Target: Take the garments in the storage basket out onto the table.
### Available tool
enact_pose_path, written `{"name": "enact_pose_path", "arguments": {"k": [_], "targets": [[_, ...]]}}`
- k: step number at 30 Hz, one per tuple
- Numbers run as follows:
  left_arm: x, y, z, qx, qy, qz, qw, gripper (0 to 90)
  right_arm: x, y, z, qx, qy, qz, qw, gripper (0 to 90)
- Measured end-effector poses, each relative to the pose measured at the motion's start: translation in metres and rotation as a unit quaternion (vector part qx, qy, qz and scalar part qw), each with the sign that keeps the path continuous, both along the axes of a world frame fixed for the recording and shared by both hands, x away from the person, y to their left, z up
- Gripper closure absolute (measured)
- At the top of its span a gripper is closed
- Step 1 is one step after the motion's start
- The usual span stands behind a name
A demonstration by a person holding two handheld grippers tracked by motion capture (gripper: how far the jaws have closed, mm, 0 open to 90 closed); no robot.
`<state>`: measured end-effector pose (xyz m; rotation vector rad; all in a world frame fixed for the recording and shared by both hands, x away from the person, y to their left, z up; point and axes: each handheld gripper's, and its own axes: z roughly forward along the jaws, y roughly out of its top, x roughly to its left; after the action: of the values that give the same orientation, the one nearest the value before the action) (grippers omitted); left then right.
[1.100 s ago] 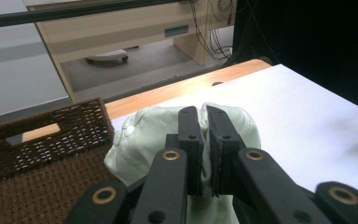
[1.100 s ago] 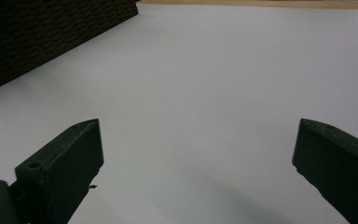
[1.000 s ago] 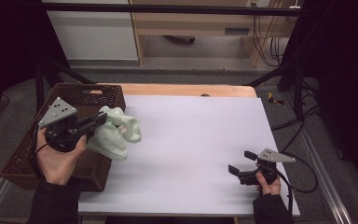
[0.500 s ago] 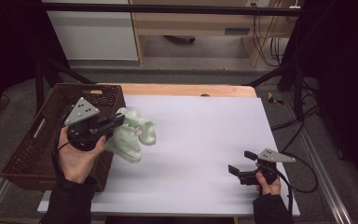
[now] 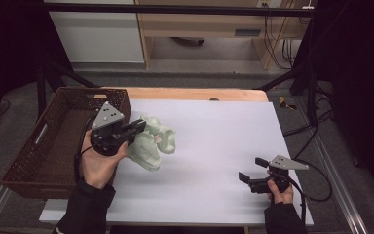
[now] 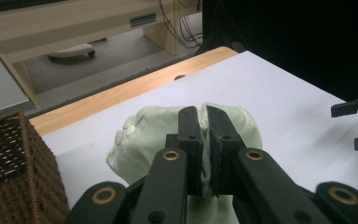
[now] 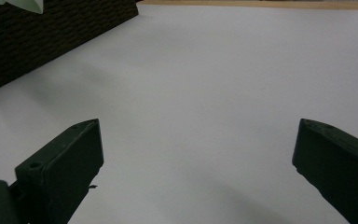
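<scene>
A pale green cloth (image 5: 152, 144), bunched up, hangs from the left claw (image 5: 137, 128) over the left part of the white counter (image 5: 224, 141), just to the right of the brown wicker basket (image 5: 53, 141). Its lower folds look close to the counter top; whether they touch cannot be told. In the left gripper view the two black jaws stand nearly together with a fold of the cloth (image 6: 149, 135) pinched between them, and the rest of the fabric bulges out to both sides of the left claw (image 6: 204, 140). A hand (image 5: 97, 163) holds that tool from below. Well apart, near the counter's front right corner, the right claw (image 5: 252, 169) sits low with its jaws spread wide and nothing between them; bare white counter (image 7: 205, 93) lies ahead of the right claw (image 7: 193, 154), with the basket (image 7: 51, 28) far off.
</scene>
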<state>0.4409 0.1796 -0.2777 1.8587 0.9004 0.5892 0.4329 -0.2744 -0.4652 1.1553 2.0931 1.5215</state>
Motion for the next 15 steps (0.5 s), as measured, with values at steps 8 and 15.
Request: {"name": "enact_pose_path", "arguments": {"k": [8, 15], "targets": [[0.007, -0.012, -0.004, -0.003, 0.009, -0.010, 0.9999, 84.5, 0.000, 0.000, 0.000, 0.002, 0.000, -0.001, 1.0000, 2.4], [0.013, -0.022, -0.008, -0.006, 0.013, -0.017, 0.9998, 84.6, 0.000, 0.000, 0.000, 0.001, 0.000, -0.001, 1.0000, 2.5]]}}
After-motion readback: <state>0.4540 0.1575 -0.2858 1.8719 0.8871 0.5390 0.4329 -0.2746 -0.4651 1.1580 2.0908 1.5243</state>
